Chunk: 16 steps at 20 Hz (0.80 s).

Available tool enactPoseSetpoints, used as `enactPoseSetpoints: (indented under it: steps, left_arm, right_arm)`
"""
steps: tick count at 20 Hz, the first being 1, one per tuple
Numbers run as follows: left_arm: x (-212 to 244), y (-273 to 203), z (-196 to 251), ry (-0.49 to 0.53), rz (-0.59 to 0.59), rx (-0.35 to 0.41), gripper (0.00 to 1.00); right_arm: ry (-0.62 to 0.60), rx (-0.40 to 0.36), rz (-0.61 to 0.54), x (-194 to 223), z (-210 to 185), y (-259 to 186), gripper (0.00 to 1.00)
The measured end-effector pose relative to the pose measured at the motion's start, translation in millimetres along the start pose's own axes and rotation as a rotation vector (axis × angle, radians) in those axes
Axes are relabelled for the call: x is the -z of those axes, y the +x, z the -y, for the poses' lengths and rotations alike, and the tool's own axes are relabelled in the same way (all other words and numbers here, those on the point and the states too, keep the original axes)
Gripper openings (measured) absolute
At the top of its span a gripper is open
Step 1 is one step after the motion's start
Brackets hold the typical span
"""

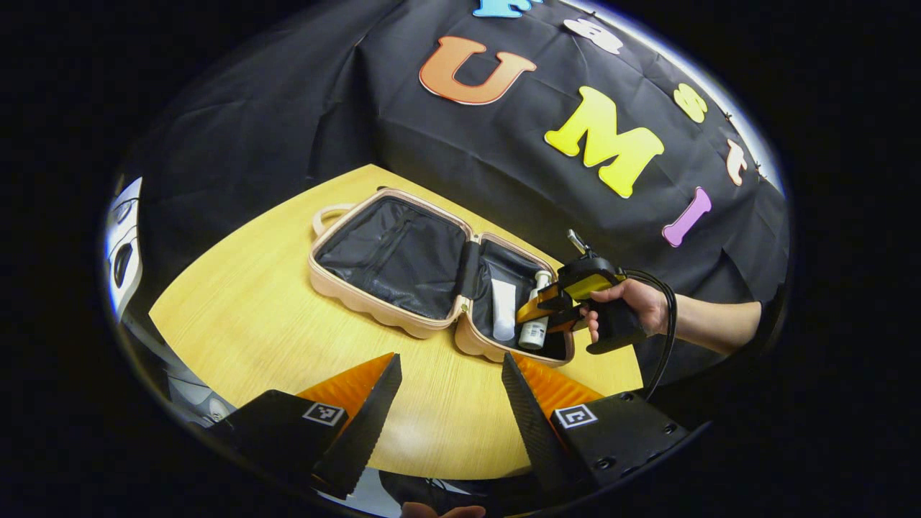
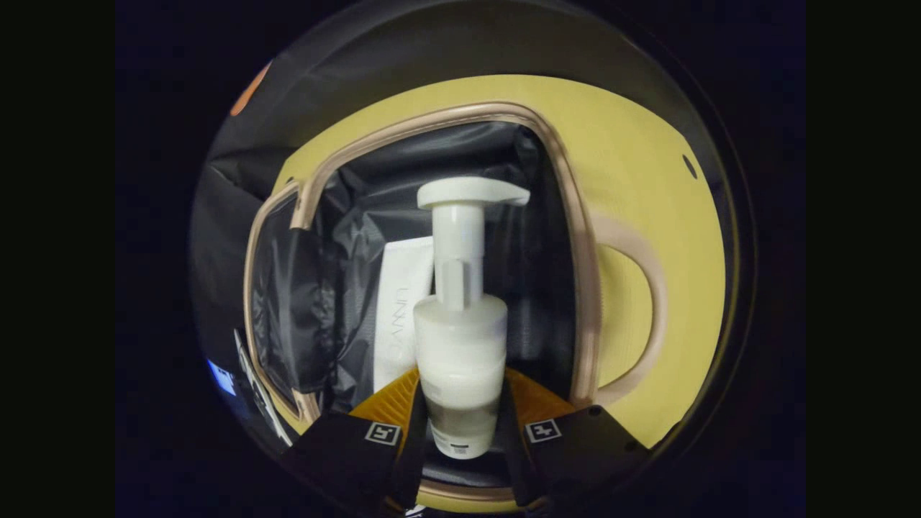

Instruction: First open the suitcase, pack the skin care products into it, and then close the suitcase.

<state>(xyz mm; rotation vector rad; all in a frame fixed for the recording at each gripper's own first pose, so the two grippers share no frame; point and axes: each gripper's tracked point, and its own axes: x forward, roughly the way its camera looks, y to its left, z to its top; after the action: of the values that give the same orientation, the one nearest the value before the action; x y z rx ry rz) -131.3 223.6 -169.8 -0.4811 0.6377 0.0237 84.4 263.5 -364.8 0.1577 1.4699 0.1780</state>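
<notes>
The pump bottle [image 2: 460, 360] lies inside the open suitcase [image 1: 432, 284], in the half nearer the right gripper [image 2: 460, 432], with its pump head pointing away from that gripper's camera. Both fingers of the right gripper press against the bottle's lower body, one on each side — the grip is closed on it. In the left gripper view the same bottle [image 1: 534, 316] shows low in the right-hand compartment, with the right gripper [image 1: 550, 306] reaching over that compartment's edge, held by a hand [image 1: 633, 306].

Just beside the bottle, on its left in the right gripper view, lies a white tube [image 2: 403, 309] — flat on the dark lining. In the left gripper view the tube [image 1: 504, 309] sits next to the bottle in that same compartment.

The suitcase lies spread flat on the wooden counter [image 1: 252, 324], both halves lined in black fabric, its pale shell rim running around each. A carrying handle [image 2: 640, 309] curves out from the rim over the counter.

The left gripper [image 1: 450, 403] hangs above the counter's near part, well apart from the suitcase, its fingers spread wide with nothing between them.
</notes>
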Motion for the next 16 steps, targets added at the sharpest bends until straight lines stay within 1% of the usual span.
enactPoseSetpoints:
  steps: [4,6,7,9,12,13,14,15,16]
  left_arm:
    - [-3.9,-2.1,-7.8,0.003,0.01,-0.011,0.9]
    - [-4.9,-4.9,-5.2,0.004,0.02,0.014,0.9]
    - [-5.9,-3.9,-6.7,0.008,0.021,0.015,0.9]
    - [-8.2,-4.0,-11.6,0.018,0.023,0.007,0.9]
    - [-16.3,-1.2,-16.9,0.016,0.043,-0.005,0.9]
    - [-19.0,1.2,-23.7,0.015,0.053,-0.019,0.9]
    - [-23.0,3.1,-30.2,0.014,0.072,-0.034,0.9]
    - [-29.0,6.0,-38.4,0.006,0.086,-0.053,0.9]
    - [-33.8,8.2,-48.0,-0.009,0.099,-0.071,0.9]
  right_arm:
    - [-0.007,0.026,0.007,1.9,-2.0,1.3,0.46]
    - [0.0,0.025,0.009,0.5,-1.8,-0.2,0.47]
    - [0.003,0.025,0.013,0.4,-2.1,-1.7,0.47]
    - [-0.007,0.027,0.021,1.0,-4.1,-3.5,0.51]
    - [-0.035,0.027,0.035,1.3,-5.2,-16.8,0.53]
    - [-0.04,0.014,0.049,2.0,-7.7,-24.4,0.56]
    - [-0.046,0.008,0.067,3.0,-7.8,-34.7,0.62]
    - [-0.057,0.001,0.086,6.8,-8.0,-44.7,0.7]
    - [-0.076,-0.017,0.107,9.8,-10.1,-58.1,0.71]
